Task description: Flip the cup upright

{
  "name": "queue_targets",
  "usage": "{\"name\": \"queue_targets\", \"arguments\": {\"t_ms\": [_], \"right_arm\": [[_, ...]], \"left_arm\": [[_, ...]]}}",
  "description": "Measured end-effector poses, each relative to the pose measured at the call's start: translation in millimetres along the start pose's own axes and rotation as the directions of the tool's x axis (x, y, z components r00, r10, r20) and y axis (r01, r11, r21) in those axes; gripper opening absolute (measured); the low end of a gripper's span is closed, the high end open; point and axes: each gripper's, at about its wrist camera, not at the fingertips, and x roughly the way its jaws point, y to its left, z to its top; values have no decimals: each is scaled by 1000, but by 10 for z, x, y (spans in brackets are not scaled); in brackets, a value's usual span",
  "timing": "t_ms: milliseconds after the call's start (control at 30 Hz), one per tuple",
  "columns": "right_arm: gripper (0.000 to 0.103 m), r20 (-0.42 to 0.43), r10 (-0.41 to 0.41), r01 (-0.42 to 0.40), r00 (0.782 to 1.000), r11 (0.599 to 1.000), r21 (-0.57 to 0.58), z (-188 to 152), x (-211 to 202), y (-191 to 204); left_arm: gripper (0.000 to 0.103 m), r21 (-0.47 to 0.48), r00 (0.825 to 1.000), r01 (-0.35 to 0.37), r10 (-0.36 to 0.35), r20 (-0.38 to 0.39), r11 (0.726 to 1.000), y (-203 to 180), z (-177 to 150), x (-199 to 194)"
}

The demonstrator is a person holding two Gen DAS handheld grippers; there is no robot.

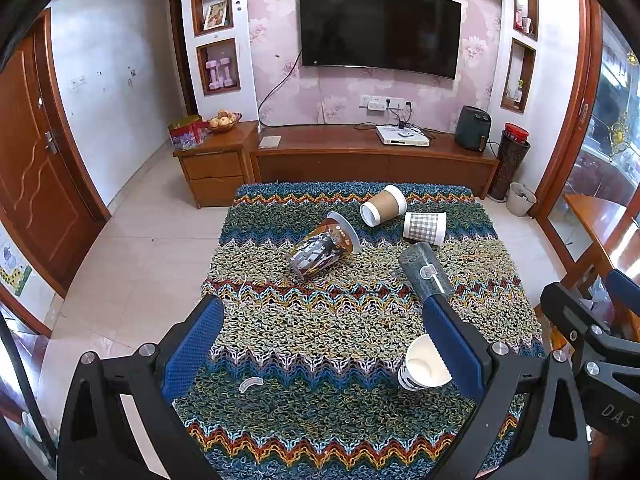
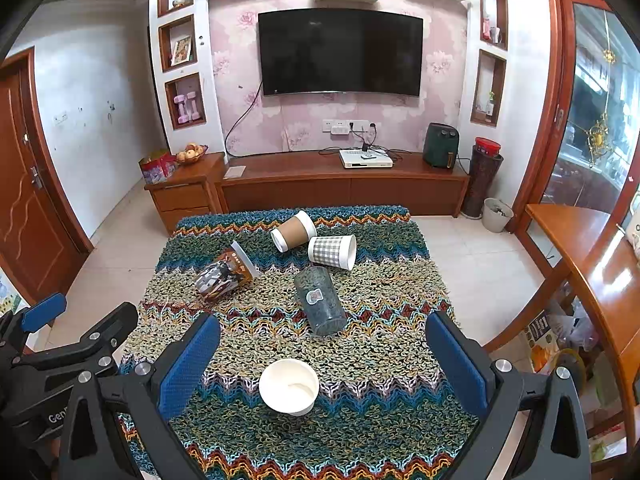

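Several cups are on a table with a knitted zigzag cloth (image 1: 320, 320). A white paper cup (image 2: 289, 386) stands upright, mouth up, between my right gripper's open fingers; it also shows in the left wrist view (image 1: 422, 364) beside my left gripper's right finger. On their sides lie a clear grey tumbler (image 2: 319, 300) (image 1: 425, 270), a printed brown cup (image 2: 225, 274) (image 1: 324, 248), a brown-sleeved cup (image 2: 293, 231) (image 1: 383, 205) and a checked cup (image 2: 333, 251) (image 1: 425, 227). My left gripper (image 1: 322, 344) is open and empty. My right gripper (image 2: 322, 364) is open.
Past the table stand a low wooden TV cabinet (image 2: 340, 188) and a wall TV (image 2: 340, 52). A wooden door (image 1: 32, 168) is at the left. A wooden table (image 2: 592, 248) and a white bin (image 2: 496, 214) are at the right. Tiled floor surrounds the table.
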Motion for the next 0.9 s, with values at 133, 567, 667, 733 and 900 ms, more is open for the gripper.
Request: {"name": "queue_targets", "arguments": {"t_ms": [133, 567, 667, 733, 900], "right_arm": [[103, 3, -1, 1, 1000, 1000, -3, 7, 17, -3], [103, 14, -12, 12, 1000, 1000, 0, -19, 67, -35], [103, 14, -12, 12, 1000, 1000, 0, -14, 76, -39], [103, 13, -12, 12, 1000, 1000, -1, -15, 73, -41], [103, 16, -13, 13, 1000, 1000, -1, -17, 71, -39]], "left_arm": [[100, 0, 1000, 0, 0, -2, 1000, 0, 4, 3], [100, 4, 1000, -1, 1, -2, 1000, -64, 77, -63], [100, 4, 1000, -2, 2, -6, 1000, -72, 82, -61], [100, 4, 1000, -3, 3, -6, 1000, -81, 76, -43], [100, 3, 1000, -2, 2, -5, 1000, -82, 82, -35]]}}
